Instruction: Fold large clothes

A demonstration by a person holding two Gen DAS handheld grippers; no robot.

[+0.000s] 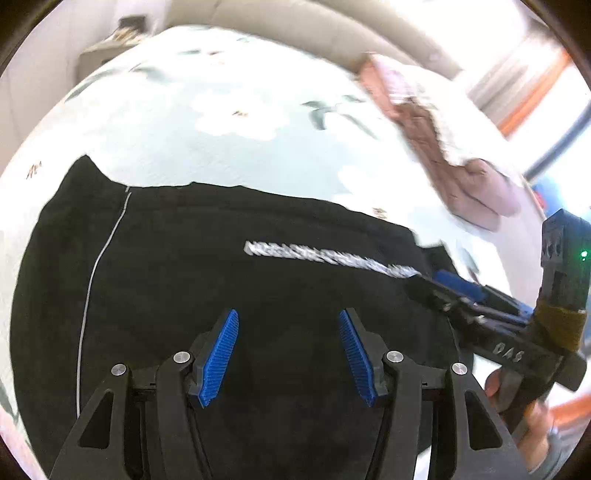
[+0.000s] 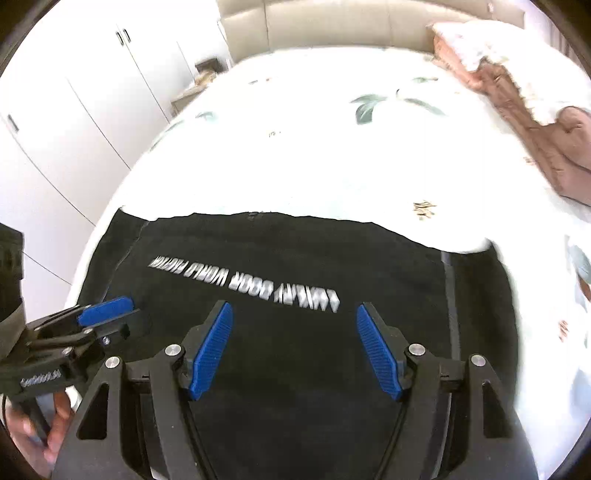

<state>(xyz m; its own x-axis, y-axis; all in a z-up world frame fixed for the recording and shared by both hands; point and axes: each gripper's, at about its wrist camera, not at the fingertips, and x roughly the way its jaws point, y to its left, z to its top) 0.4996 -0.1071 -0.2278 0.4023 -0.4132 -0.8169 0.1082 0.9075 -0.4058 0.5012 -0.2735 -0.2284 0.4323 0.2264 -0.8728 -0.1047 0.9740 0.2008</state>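
Note:
A large black garment (image 1: 207,266) with a line of white lettering lies spread flat on the bed; it also shows in the right wrist view (image 2: 295,258). My left gripper (image 1: 288,317) is open and empty, hovering over the garment's near part. My right gripper (image 2: 293,310) is open and empty, also over the garment. The right gripper also shows in the left wrist view (image 1: 443,284) at the garment's right edge. The left gripper shows in the right wrist view (image 2: 110,314) at the garment's left edge.
The bed has a pale floral sheet (image 1: 221,122) beyond the garment. A pink and white quilt (image 2: 535,110) is bunched at the far right. A beige headboard (image 2: 325,26) stands at the back. White wardrobe doors (image 2: 74,110) stand to the left.

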